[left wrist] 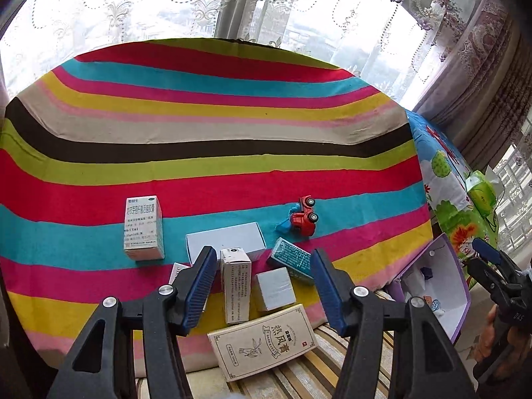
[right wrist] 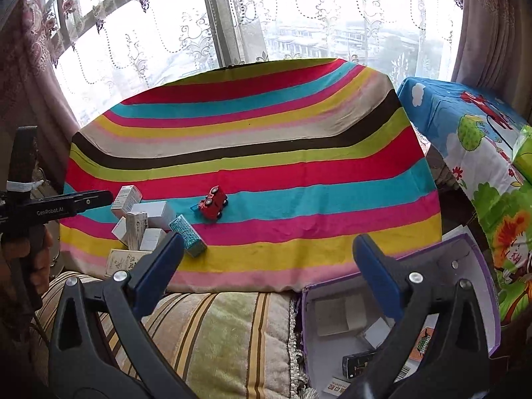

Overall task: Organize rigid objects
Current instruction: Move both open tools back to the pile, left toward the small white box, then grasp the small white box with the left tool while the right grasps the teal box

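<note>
Nearest the left wrist camera, the left claw [left wrist: 262, 286] hangs with its blue-padded jaws apart and nothing pressed between them, poised over a huddle of small cartons at the near edge of the striped multicoloured cloth [left wrist: 232, 126] that covers the table. Under it lie a tall narrow white carton with printed text [left wrist: 235, 286] and a small plain grey-white cube carton [left wrist: 275, 288], with a flat beige carton bearing red characters and a hand drawing [left wrist: 262, 342] closest of all, overhanging the cloth's edge. The right claw [right wrist: 266, 276] is also spread wide and empty, held above the striped cushion beside the open purple-rimmed white storage box [right wrist: 478, 266], which already holds a few items too dim to count. The step in hand looks like the reach for the next pick: I judge the left claw must come down over one carton, likely the tall narrow one, close on its long sides, then carry it to the box at the right. By count, seven cartons show in the left view: those three, an upright white medicine carton with blue print [left wrist: 143, 227], a flat pale blue carton [left wrist: 226, 239], a teal patterned carton [left wrist: 292, 262] and a partly hidden white one [left wrist: 178, 271]. There is one red toy truck [left wrist: 303, 217], on its side, apart from the cartons.
</note>
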The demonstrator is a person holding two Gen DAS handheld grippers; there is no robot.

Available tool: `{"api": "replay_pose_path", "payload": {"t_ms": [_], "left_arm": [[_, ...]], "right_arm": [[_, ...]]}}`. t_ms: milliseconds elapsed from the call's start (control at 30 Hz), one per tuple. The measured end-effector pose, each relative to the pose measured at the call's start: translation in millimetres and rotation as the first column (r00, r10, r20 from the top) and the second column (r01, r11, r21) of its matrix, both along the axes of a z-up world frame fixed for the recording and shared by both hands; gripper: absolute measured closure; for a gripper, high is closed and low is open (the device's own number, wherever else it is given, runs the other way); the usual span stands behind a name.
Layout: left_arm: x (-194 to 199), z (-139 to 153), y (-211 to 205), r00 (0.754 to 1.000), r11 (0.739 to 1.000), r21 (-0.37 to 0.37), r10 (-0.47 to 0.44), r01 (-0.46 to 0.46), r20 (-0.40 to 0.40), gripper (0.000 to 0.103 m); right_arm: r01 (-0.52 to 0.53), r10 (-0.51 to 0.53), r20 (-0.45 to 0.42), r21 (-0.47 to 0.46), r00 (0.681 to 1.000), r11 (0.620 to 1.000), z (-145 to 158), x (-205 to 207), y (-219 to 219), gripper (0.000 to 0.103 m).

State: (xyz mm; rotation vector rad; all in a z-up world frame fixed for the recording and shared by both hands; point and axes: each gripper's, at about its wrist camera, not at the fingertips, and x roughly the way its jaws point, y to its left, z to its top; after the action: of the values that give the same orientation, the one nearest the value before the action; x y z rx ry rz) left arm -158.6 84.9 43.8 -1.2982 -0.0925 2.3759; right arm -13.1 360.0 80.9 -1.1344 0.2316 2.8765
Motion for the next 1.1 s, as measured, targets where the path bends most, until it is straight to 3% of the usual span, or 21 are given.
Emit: {"api": "replay_pose_path", "payload": {"t_ms": [467,800,1100], "left_arm": [[-18.0,-44.8,3.8,0.995,1.0,-0.024,0.003,-0.001,0.103,0.063],[-23.0,-55.8,7.8,0.993,0.999,-0.05,-0.007,0.013,0.119,0.064],[-27.7,-65.0,9.3,0.991,0.998,-0.061,-0.007,0.015,0.134,0.066]], "right_arm": [[-0.184,0.178,0.123,0.042,0.976,0.982,-33.1,-56.6,-58.6,0.001],[-0.338,0.308,0.235,0.102,0.922,0.935,-69.0,-95.9,-90.0,0.004],[-0.441,0.385,0.326,0.117,0.863,0.89,-102.1,-120.5,-107.8,0.014]]}}
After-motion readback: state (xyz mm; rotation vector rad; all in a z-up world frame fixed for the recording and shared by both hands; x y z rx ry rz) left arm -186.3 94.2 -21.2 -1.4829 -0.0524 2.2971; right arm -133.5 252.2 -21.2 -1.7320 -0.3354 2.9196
